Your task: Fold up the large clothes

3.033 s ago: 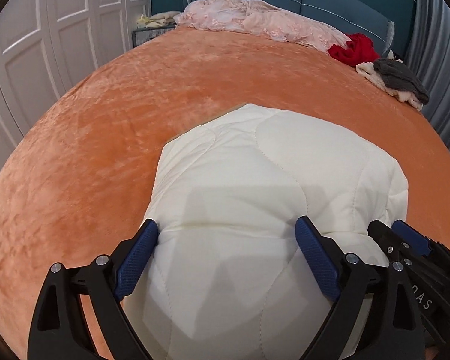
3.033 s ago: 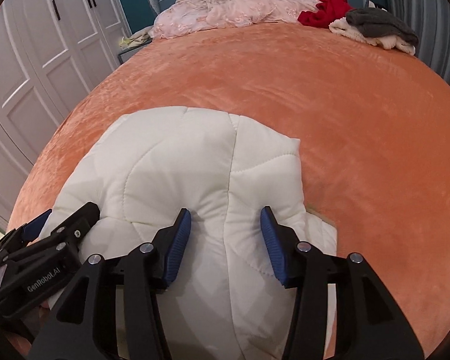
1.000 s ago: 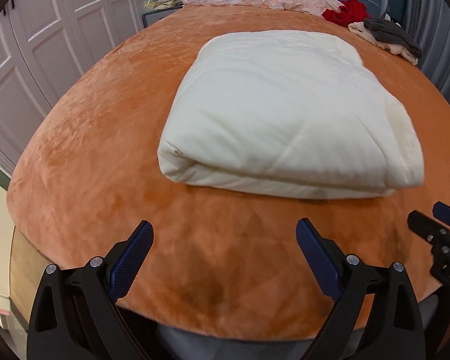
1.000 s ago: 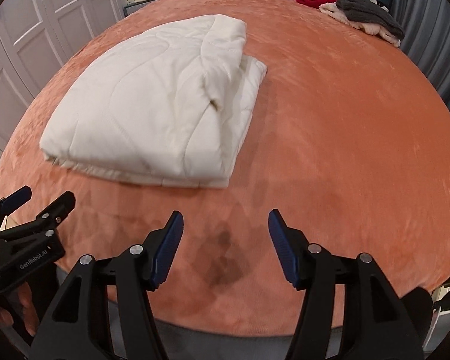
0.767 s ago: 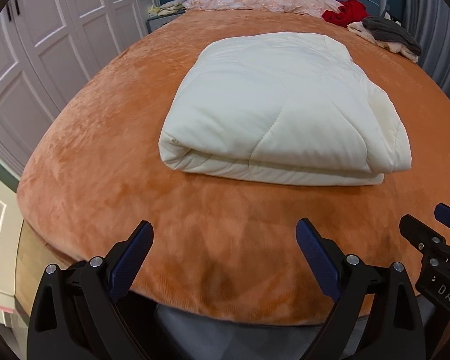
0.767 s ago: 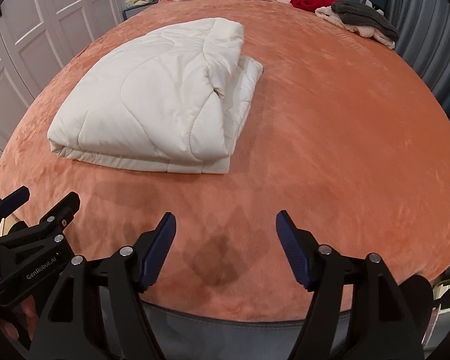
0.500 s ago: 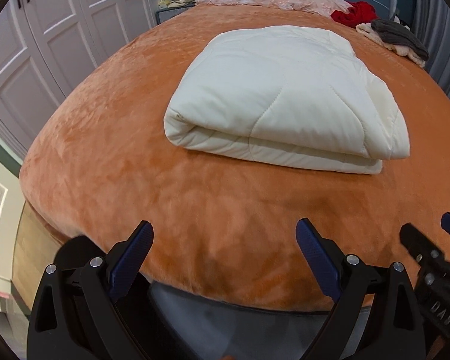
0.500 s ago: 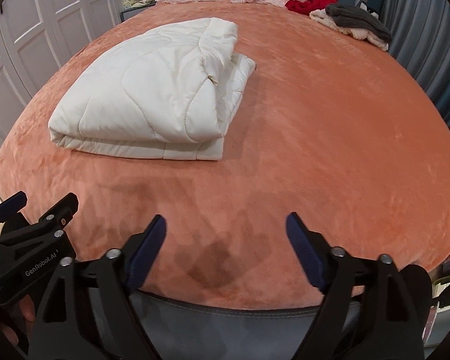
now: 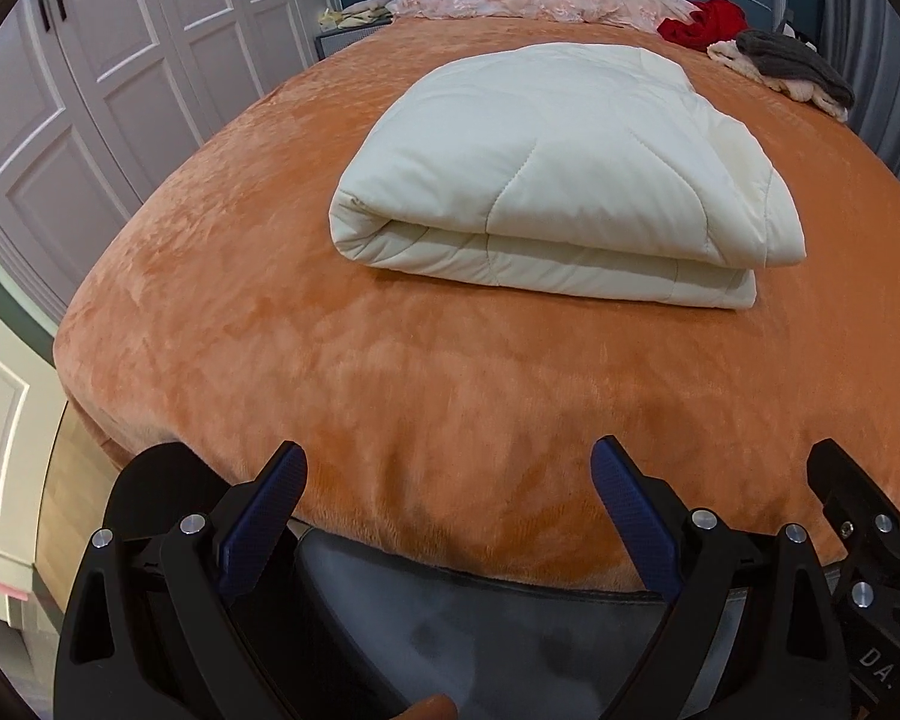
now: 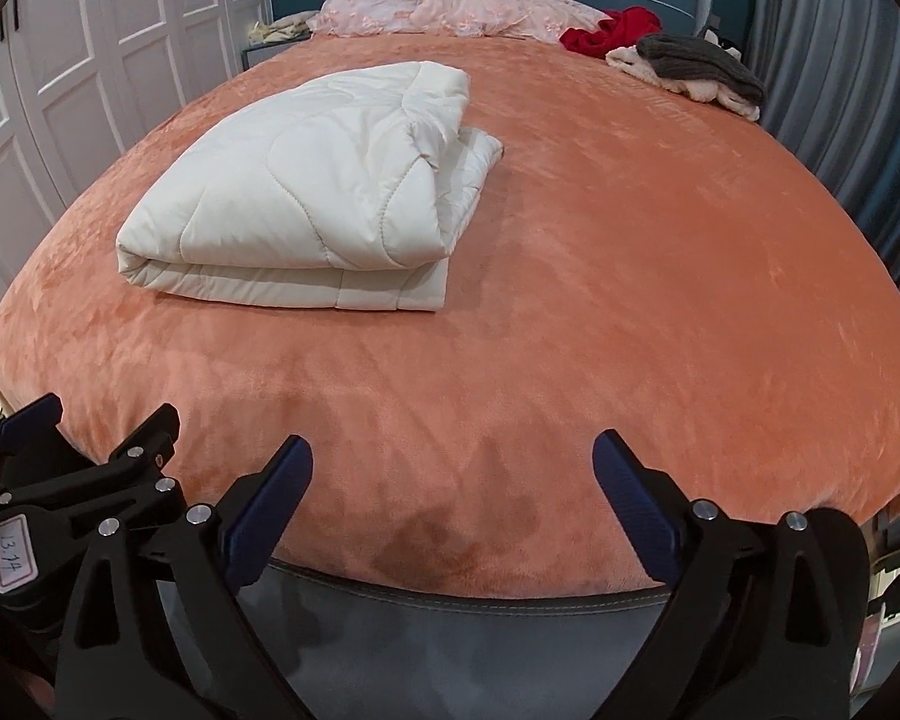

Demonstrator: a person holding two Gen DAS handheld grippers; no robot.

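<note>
The right gripper [image 10: 450, 504] hangs over the near edge of the bed with nothing between its blue pads [image 10: 267, 501]; its jaws are opening and already stand very wide. The left gripper [image 9: 447, 510] is spread just as wide and is equally empty, poised over the same near edge, and its black frame shows at the lower left corner of the right wrist view. Below both, the grey side of the bed [image 10: 462, 630] fills the bottom of the frame.

Further out, the white quilted garment [image 10: 312, 210] lies on the orange plush cover [image 10: 630, 300], well apart from both grippers and left of the bed's middle. It sits as a thick rectangular bundle of at least 2 stacked layers, the rolled fold facing the camera; its right end looks looser, with a puckered flap on top. Beyond it, at the headboard end, are a pink rumpled blanket [image 10: 450, 15], a red cloth [image 10: 612, 30] and a grey and cream pile [image 10: 696, 69], none of them touching the bundle.

By my reading the fold of this piece is done and the release is the step in hand. The next move would call for either tidying that loose right end, approaching low to pinch the flap, or reaching across to the far pile for another garment
</note>
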